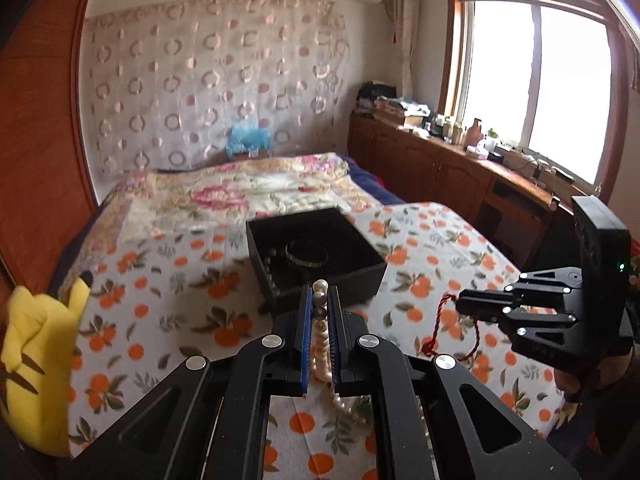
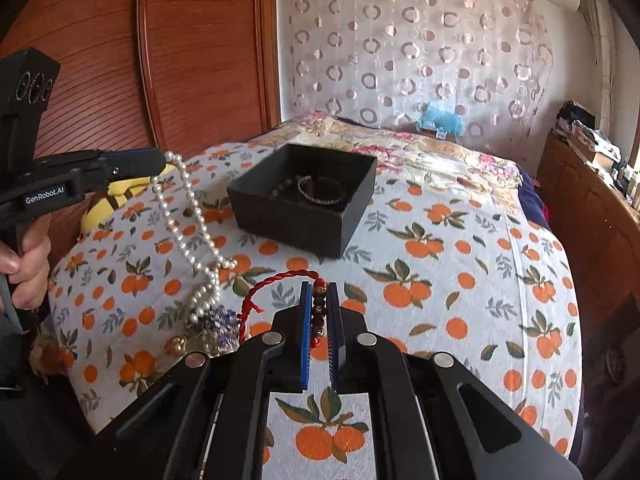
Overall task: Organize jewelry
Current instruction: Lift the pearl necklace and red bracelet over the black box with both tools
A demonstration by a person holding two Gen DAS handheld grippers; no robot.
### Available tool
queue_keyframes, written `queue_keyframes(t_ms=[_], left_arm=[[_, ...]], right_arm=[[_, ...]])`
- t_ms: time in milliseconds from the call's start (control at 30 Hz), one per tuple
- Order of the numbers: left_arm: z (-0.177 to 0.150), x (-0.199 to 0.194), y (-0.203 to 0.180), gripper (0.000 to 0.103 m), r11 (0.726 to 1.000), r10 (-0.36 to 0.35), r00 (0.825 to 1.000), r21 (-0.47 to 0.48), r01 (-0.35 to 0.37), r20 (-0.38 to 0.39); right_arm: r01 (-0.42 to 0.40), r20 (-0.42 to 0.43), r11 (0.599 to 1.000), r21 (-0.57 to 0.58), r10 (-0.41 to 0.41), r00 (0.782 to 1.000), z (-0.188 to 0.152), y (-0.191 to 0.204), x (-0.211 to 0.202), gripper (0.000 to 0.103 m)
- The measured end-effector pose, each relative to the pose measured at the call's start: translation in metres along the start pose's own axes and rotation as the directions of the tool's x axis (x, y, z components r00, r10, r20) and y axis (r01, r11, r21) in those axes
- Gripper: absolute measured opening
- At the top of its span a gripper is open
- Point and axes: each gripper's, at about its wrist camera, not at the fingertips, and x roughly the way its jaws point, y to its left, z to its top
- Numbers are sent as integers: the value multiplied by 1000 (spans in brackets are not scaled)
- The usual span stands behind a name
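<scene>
My left gripper (image 1: 320, 300) is shut on a pearl necklace (image 1: 322, 354), lifted above the bed; in the right wrist view the necklace (image 2: 188, 216) hangs from the left gripper (image 2: 160, 162) down to a small heap of jewelry (image 2: 212, 320) on the blanket. My right gripper (image 2: 320, 300) is shut on a red cord bracelet with dark beads (image 2: 320, 304), its red loop (image 2: 272, 284) curling left. From the left wrist the right gripper (image 1: 460, 304) shows with the red cord (image 1: 438, 320) dangling. An open black box (image 2: 296, 216), also (image 1: 276, 240), holds a silver bangle (image 2: 320, 192) and a dark bead string.
The bed carries an orange-print blanket (image 2: 460, 260). A yellow plush toy (image 1: 40, 340) lies at its left edge beside a wooden wardrobe (image 2: 180, 60). A wooden cabinet (image 1: 440, 168) with bottles runs under the window on the right. A person's hand (image 2: 28, 252) grips the left handle.
</scene>
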Motion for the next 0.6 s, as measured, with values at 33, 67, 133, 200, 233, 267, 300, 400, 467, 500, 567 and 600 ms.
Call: queue_keyframes(t_ms=[33,67,133,200,233,267,300,400,467,500,567,600], left_arm=[[4,-2,-1,6,1000,1,1000,5,-1,9],[7,-4,-2,6,1000,1,1000,7,-1,17],[14,-8,-3,6,1000,1,999,11,-2,33],[21,-12,-4,6,1000,0,999,16,-1,51],[25,-15,-5,6,1000,1,998,22,-2,63],[28,-16,-6,6,1000,2,998,24,-3,69],[31,-18,-6,6,1000,2,997,26,-4,76],[40,-22,-8,6,1000,1,995,30,-4,96],[45,-24,-8,6,1000,1,994,29,-4,108],[48,-25,-8,6,1000,1,993,29,-4,114],[56,-28,-10,6,999,2,992,34,-7,128],[60,-29,-11,6,999,2,991,39,-7,137]], right_arm=[[0,9,1000,1,0,1000,3,0,-1,8],[-1,13,1000,3,1,1000,5,-1,-2,8],[-3,21,1000,5,3,1000,9,-2,-4,8],[-1,30,1000,1,1,1000,14,-2,-4,8],[0,34,1000,1,0,999,16,-2,-4,8],[-2,37,1000,3,1,999,18,-3,-4,8],[-3,39,1000,5,3,999,20,-3,-4,8],[-6,47,1000,8,5,999,24,-4,-4,8],[-6,51,1000,9,6,999,26,-5,-4,8],[-6,53,1000,10,5,999,27,-6,-4,8],[-7,57,1000,13,6,998,30,-6,-3,8],[-9,60,1000,15,8,998,32,-7,-3,8]])
